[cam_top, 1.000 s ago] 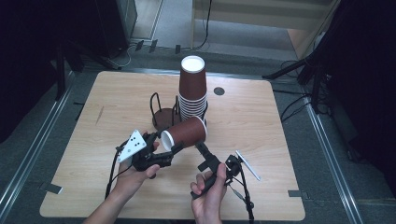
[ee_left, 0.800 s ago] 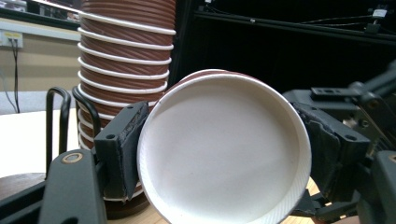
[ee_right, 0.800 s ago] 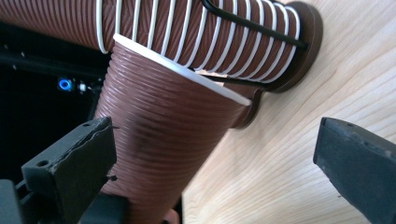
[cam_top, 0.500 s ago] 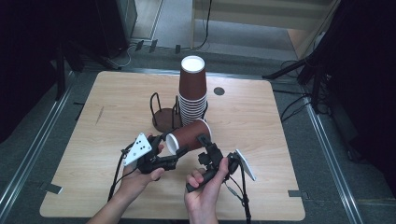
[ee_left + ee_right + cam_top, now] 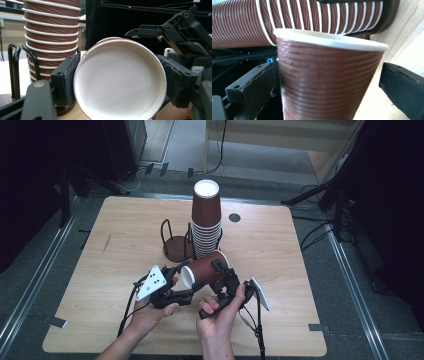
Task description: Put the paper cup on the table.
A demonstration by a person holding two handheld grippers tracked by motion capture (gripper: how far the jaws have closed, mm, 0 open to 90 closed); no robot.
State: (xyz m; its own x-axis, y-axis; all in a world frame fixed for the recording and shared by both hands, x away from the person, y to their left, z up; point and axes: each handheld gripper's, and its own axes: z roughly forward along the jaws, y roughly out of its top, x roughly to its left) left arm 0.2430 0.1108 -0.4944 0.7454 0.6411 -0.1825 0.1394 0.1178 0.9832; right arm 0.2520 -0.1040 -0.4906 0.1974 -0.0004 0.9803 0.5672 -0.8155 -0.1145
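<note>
Since a second ago the right gripper [image 5: 220, 279] has come up from the table edge and closed in on the far end of the single cup [image 5: 204, 269], which the left gripper [image 5: 181, 281] has kept hold of while drawing it slightly toward the person.

Nearest the person, both hands sit low over the wooden table [image 5: 280, 270], the cup lying on its side between them, lifted clear of the tabletop. It looks like thin ribbed paper: very light, easily crushed, and likely to ovalise if pinched hard. My judgement is that the rolled rim or the narrow base end are the stiffest places to grip; the ribs should give some friction.

From the left gripper view, the left jaws are closed against the cup [image 5: 120, 80] at its bottom end, one pad on each side, holding it. From the right gripper view, the right jaws stand wide on either side of the cup [image 5: 324, 80], with visible gaps, not touching.

Farther back, the tall stack of cups [image 5: 206, 222] stands upside down in its holder, beside an empty wire cup holder [image 5: 175, 245].
</note>
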